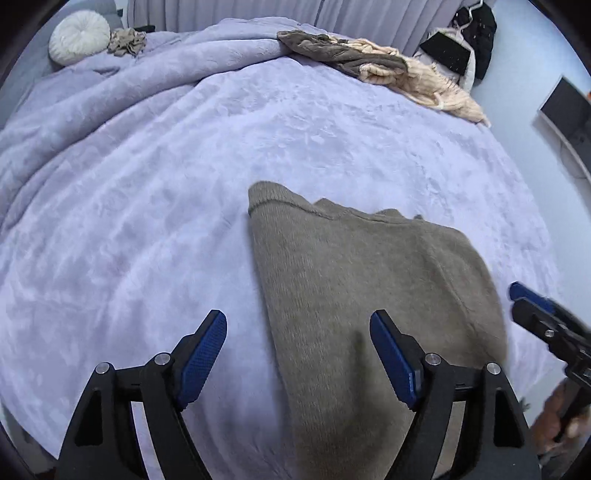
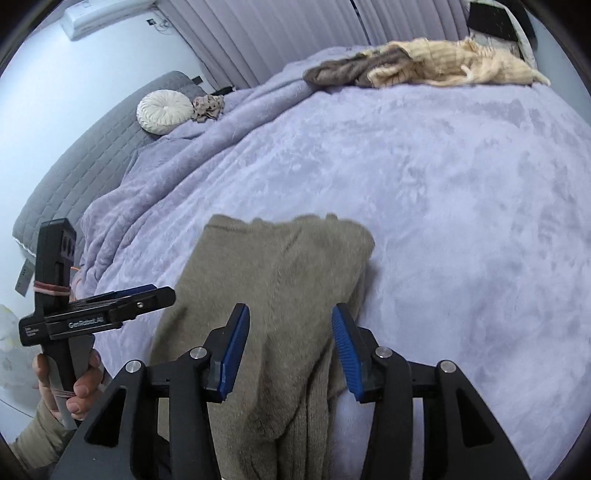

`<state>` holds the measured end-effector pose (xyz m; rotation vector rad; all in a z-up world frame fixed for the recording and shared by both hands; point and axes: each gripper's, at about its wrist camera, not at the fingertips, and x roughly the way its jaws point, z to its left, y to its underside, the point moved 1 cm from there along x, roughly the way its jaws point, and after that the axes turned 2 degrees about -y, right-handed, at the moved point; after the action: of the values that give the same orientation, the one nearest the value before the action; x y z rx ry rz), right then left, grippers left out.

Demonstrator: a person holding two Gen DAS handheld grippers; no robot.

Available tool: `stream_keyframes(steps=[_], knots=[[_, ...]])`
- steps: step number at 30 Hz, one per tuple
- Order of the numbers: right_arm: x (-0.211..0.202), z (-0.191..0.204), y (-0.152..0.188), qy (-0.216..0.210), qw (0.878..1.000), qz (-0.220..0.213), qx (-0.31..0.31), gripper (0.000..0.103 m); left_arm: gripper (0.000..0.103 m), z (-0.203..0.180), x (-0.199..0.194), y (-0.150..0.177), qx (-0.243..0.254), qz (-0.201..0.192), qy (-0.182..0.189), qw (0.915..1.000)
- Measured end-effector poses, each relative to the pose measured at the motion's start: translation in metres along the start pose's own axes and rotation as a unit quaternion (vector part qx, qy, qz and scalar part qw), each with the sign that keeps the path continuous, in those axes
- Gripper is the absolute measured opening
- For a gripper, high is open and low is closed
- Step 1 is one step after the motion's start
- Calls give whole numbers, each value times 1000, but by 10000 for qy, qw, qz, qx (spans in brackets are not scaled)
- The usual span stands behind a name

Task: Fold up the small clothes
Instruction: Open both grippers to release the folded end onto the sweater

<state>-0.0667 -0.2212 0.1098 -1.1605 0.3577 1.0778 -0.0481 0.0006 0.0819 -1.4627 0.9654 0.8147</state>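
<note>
— Left wrist view: what lies at centre frame?

— A folded taupe knit garment [image 1: 369,295] rests on the lavender plush bedspread [image 1: 147,221], running from mid-frame to the bottom edge. The left gripper [image 1: 299,328] hangs above it, jaws spread wide, pinching nothing.

— And the right wrist view?

— The right gripper [image 2: 290,325] hovers over the same garment, jaws apart and not pressing the fabric. At lower left, a hand [image 2: 74,384] grips the other tool's handle. Cream and brown clothes [image 2: 424,62] sit heaped at upper right.

Home bedroom: bed under lilac blanket [image 1: 184,166], round cushion [image 1: 79,36], curtains [image 2: 280,33].
</note>
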Motion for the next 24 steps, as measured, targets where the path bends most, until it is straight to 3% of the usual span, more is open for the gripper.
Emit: stream_keyframes(steps=[4,9,13,17,21,24], knots=[[28,10,-26,-286,9985,285,-358,58,81,-13,43,-26,288,439,-562,9970],[85,-5,-33,31,9947,963,-346,58,81,-8,74,-32,210,668,-666,9953],[101,-22,-34,-15,9935,1127,-148,58,81,-9,83,-32,270,697,-657,9950],[83,-10,-35,66,9939,1031,-392,58,81,-13,62,-29,299,554,-706,9955],[32,30,-16,-246,9919,650,-1067,58,81,-21,42,-18,401,459,-669,9959],[9,52,7,-516,9867,627,-1412,58,81,-23,31,-9,397,369,-686,9962]])
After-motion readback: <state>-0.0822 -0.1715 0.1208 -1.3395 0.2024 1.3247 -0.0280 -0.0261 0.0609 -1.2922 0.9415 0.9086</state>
